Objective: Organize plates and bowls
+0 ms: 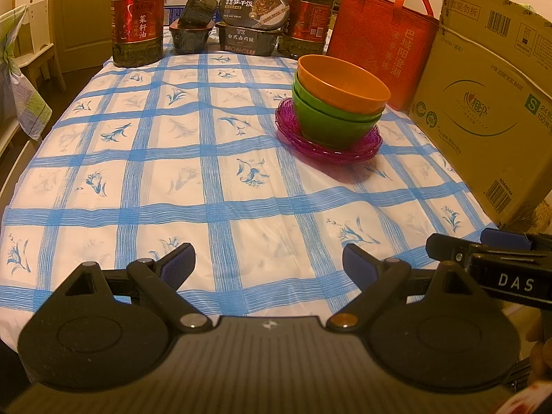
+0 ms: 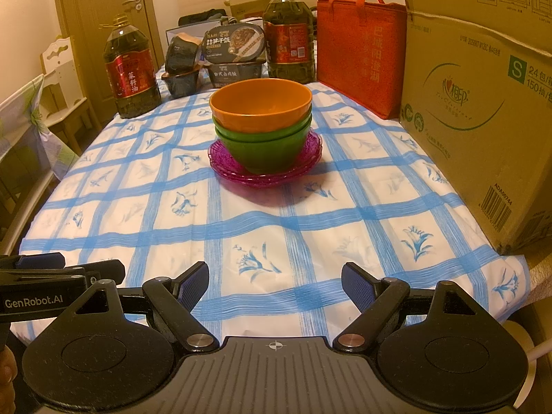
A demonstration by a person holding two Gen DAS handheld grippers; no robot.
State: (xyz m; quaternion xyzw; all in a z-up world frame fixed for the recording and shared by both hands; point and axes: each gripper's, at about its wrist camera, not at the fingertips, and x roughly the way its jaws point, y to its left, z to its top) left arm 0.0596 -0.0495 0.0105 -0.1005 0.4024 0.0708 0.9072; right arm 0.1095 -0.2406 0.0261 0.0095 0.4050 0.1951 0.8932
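Beside the bowls (image 2: 261,117), a carton (image 2: 483,103) reads "ADA00744"; both tongs (image 1: 268,265) (image 2: 275,284) gape, released.

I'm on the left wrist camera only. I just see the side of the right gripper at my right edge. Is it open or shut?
Observer: The right wrist view shows the right gripper open, with nothing between its fingers.
Operator: What is it facing?
Observer: The stack is straight ahead of it: the orange bowl is nested in the green bowls, which sit on the purple plates.
Operator: From here the bowls overlap the red bag. Are they touching?
Observer: No. The red bag stands apart, behind and to the right, with bare tablecloth between it and the stack.
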